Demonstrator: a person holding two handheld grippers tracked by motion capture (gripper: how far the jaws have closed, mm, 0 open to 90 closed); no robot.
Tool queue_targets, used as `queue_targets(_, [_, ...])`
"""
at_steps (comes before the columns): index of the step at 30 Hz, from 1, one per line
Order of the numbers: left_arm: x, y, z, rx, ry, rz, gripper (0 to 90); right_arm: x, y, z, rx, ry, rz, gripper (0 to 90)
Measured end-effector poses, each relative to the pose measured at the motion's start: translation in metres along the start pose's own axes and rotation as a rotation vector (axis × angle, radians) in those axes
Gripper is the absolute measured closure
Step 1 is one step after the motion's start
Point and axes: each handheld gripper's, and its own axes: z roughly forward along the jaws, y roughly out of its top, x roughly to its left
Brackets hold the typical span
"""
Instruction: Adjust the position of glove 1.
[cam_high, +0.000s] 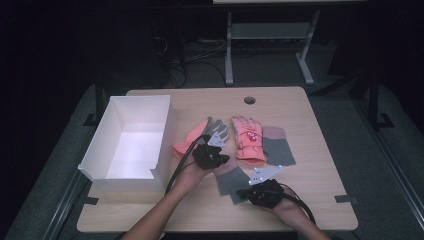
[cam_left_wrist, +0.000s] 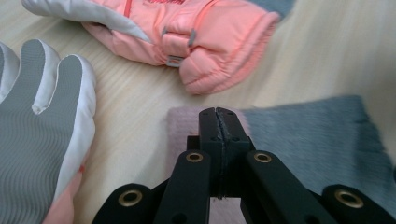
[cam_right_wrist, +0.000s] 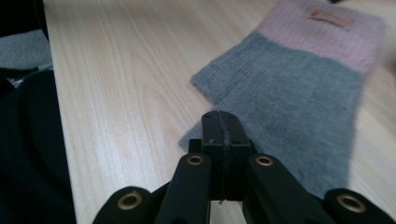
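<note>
Both clamped tight on the near knit mitten (cam_high: 231, 179): left gripper (cam_high: 216, 150) at pink cuff, right gripper (cam_high: 250, 186) at grey end

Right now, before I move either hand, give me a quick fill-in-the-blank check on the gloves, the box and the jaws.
1. The white box stands at the table's ____ side in the high view.
2. In the left gripper view, the left gripper has its jaws ____ over the pink edge of a knit mitten.
3. The glove with the red print is coloured ____.
4. The box holds ____ gloves.

Missing words: left; shut; pink; no
</note>
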Motion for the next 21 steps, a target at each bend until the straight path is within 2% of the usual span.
queue_targets(3, [0.006, 0.001, 0.006, 0.016, -0.005, 0.012, 89.7, 0.002, 0.001, 0.005, 0.02, 0.001, -0.004, 90.0])
queue_targets(5, [0.01, 0.0, 0.014, 0.019, -0.006, -0.004, 89.6, 0.004, 0.0, 0.009, 0.04, -0.002, -0.021, 90.0])
queue_targets(6, [0.012, -0.002, 0.02, 0.038, -0.009, -0.008, 89.7, 0.003, 0.0, 0.009, 0.047, -0.007, -0.028, 90.0])
queue_targets(8, [0.013, -0.004, 0.02, 0.038, -0.018, -0.016, 89.7, 0.002, 0.0, 0.009, 0.05, -0.01, -0.031, 90.0])
queue_targets(11, [0.013, -0.003, 0.018, 0.052, -0.017, -0.011, 89.7, 0.003, 0.0, 0.008, 0.052, -0.009, -0.029, 90.0])
queue_targets(17, [0.011, -0.007, 0.012, 0.079, -0.01, -0.03, 89.8, 0.0, -0.003, 0.004, 0.064, -0.005, -0.012, 90.0])
queue_targets(21, [0.009, -0.011, 0.009, 0.075, -0.014, -0.058, 89.8, -0.003, -0.006, -0.001, 0.071, -0.008, -0.005, 90.0])
